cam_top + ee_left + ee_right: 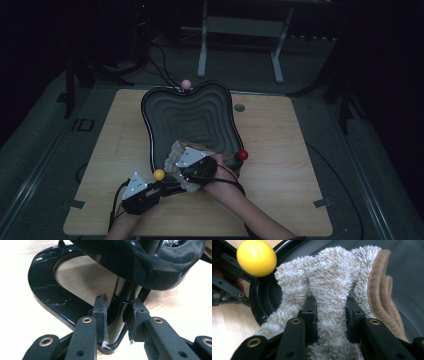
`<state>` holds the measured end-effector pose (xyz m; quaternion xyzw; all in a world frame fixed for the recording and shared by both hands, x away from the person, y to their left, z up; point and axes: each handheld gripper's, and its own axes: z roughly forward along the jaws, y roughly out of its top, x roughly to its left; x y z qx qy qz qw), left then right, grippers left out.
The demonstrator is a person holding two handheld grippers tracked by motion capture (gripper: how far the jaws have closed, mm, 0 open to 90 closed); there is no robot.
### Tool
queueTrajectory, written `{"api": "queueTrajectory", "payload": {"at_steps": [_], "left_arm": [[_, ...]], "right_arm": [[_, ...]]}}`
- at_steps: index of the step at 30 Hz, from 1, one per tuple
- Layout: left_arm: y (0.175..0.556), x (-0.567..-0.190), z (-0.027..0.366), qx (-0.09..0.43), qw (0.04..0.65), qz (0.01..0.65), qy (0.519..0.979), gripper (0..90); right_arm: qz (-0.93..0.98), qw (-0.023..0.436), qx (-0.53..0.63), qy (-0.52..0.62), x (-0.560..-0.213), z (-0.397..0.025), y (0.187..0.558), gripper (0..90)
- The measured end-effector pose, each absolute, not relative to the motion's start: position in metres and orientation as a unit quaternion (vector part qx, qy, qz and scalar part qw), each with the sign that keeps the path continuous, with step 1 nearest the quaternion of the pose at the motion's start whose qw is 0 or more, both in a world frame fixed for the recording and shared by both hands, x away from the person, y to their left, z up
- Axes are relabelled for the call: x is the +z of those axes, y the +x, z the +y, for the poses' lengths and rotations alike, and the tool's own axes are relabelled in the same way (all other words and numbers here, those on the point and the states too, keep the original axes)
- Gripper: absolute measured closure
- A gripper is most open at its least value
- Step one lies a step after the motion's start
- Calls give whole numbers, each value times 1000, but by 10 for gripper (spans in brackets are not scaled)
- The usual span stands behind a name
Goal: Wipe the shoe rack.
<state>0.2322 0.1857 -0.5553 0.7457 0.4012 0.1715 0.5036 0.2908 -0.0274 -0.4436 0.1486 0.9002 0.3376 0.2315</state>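
Where the high view looks down on the wooden table (280,165), the right gripper (192,167) holds a fluffy cloth (176,152) at the near rim of the black tray (192,117), and the left gripper (150,192) sits below the yellow ball (159,174). Seen from the left gripper view, the jaws clamp the tray's black post (122,305) above its glossy base (47,297). Along the right gripper view, the jaws are clenched on a fold of the cloth (332,297), which lies over the tray's rim beside the yellow ball (256,257).

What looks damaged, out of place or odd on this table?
The pads on the left gripper's fingers are frayed, with white threads hanging from their lower edges. The fluffy beige cloth with a brown knitted edge drapes over the rim of the black ridged tray rather than lying inside it.
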Motion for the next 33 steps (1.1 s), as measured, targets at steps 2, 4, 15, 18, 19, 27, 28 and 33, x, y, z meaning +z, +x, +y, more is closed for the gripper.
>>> {"api": "queueTrajectory", "payload": {"at_steps": [2, 4, 15, 18, 19, 27, 28, 33], "left_arm": [[232, -555, 186, 171, 503, 400, 747, 715], [232, -555, 185, 171, 503, 399, 747, 715], [232, -556, 186, 167, 506, 400, 746, 712], [232, -556, 186, 166, 507, 400, 745, 712], [232, -556, 186, 166, 507, 400, 745, 712], [232, -556, 186, 167, 506, 399, 747, 712], [232, -556, 186, 167, 506, 399, 747, 712], [232, -556, 186, 166, 506, 399, 747, 712]], "right_arm": [[899, 228, 341, 153, -444, -31, 291, 672], [898, 225, 345, 156, -444, -33, 291, 671], [893, 216, 358, 167, -445, -36, 292, 669], [893, 209, 359, 170, -442, -35, 294, 669], [893, 207, 360, 172, -441, -34, 295, 670], [872, 205, 400, 194, -411, -30, 316, 675], [862, 204, 416, 204, -398, -27, 325, 676], [838, 209, 451, 223, -367, -14, 351, 679]]}}
